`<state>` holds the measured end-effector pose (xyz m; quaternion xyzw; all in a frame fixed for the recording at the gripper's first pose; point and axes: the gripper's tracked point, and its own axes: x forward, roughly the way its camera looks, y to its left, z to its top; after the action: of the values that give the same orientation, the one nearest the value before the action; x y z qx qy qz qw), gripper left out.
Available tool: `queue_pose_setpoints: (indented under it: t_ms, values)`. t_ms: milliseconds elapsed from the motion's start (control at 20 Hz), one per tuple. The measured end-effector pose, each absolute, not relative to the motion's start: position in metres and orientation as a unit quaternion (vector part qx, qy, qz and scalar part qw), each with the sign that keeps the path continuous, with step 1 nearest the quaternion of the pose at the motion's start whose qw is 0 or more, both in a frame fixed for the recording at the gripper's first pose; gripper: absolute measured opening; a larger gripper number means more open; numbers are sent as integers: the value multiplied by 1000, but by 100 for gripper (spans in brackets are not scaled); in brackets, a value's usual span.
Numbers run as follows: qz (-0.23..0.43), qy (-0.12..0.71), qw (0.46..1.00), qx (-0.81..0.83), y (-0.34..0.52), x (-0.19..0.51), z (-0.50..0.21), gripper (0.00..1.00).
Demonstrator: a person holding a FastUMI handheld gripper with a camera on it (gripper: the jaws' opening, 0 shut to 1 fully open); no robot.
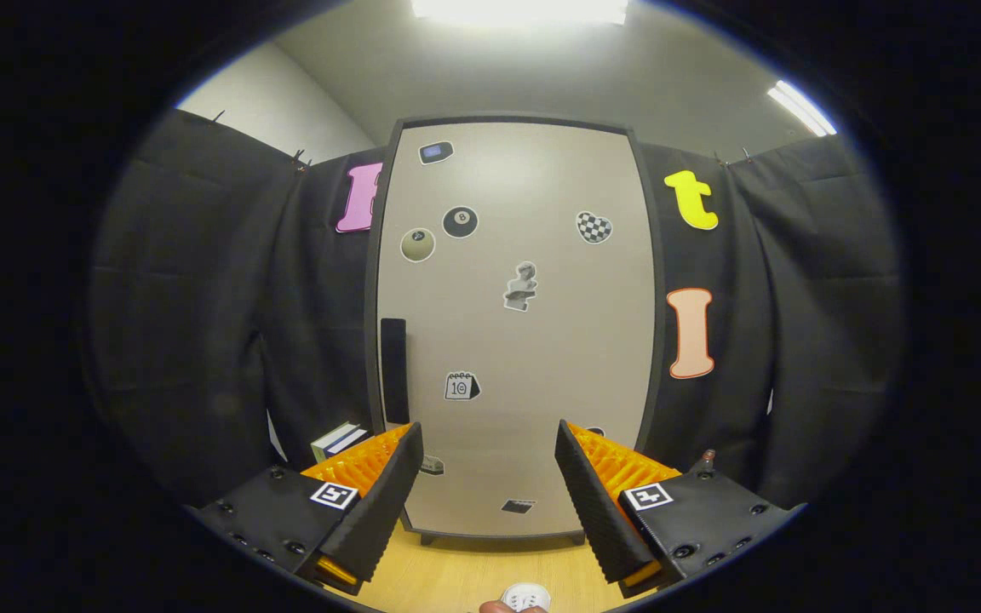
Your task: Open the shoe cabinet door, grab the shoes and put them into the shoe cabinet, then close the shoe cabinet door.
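A tall shoe cabinet (514, 340) with a pale door in a dark frame stands upright straight ahead, its door shut. Stickers dot the door. A dark vertical handle (393, 370) sits along the door's left edge, just above my left finger. My gripper (487, 451) is open, with nothing between its fingers, held a short way in front of the lower part of the door. A white round piece of a shoe (526, 596) peeks up on the wooden floor below the fingers.
Black cloth walls stand on both sides of the cabinet. A small stack of books (339, 440) lies left of the cabinet, behind my left finger. The wooden floor (456, 579) runs from the cabinet's base toward me.
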<state>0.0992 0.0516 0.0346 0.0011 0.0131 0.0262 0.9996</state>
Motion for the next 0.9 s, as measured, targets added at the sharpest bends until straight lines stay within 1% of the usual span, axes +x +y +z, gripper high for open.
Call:
queue_pose_setpoints:
  t_ms: [350, 600, 900]
  values:
    - [67, 19, 998, 0, 110, 163, 43, 97]
    - [75, 14, 997, -21, 141, 211, 44, 97]
    - [76, 41, 996, -7, 155, 257, 27, 97]
